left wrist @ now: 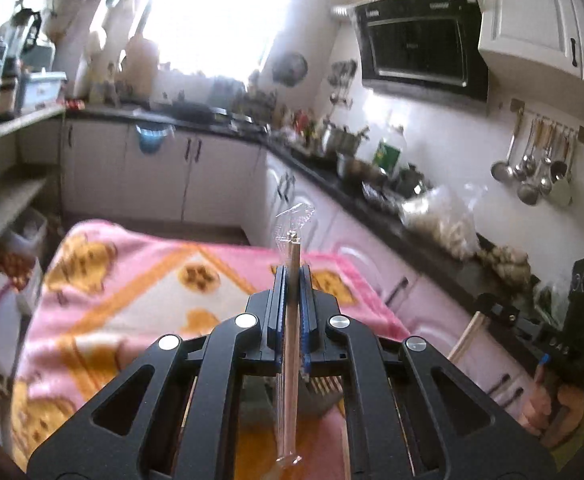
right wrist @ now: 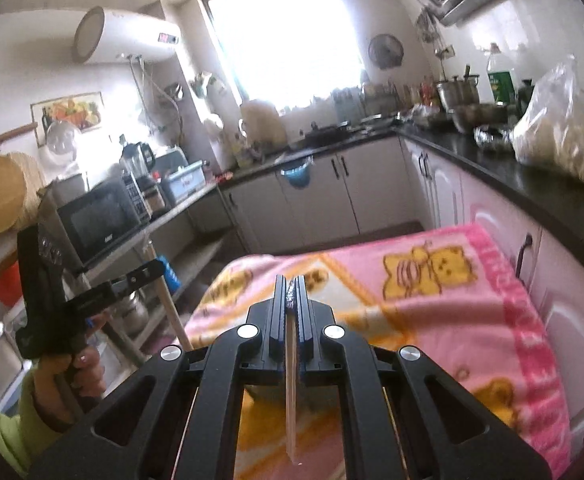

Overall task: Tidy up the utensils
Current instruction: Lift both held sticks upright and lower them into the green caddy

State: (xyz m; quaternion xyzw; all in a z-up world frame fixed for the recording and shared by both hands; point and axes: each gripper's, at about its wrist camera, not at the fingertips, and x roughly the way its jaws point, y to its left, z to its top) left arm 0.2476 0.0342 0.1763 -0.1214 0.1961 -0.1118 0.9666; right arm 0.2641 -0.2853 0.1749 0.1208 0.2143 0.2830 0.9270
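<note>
My left gripper (left wrist: 293, 276) is shut on a pair of wooden chopsticks in a clear plastic wrapper (left wrist: 292, 320). The wrapper's torn end sticks out past the fingertips. It is held above a table covered with a pink and yellow blanket (left wrist: 132, 288). My right gripper (right wrist: 290, 286) is shut on a thin wooden chopstick (right wrist: 290, 380) that runs back between the jaws, also above the blanket (right wrist: 431, 320). The left gripper also shows in the right wrist view (right wrist: 160, 268), at the left, with its chopsticks (right wrist: 172, 312) hanging down.
A black counter (left wrist: 391, 216) with pots, bags and bottles runs along the right, with white cabinets below. Ladles (left wrist: 531, 168) hang on the wall. Shelves with a microwave (right wrist: 100, 220) stand at the left. A window is at the back.
</note>
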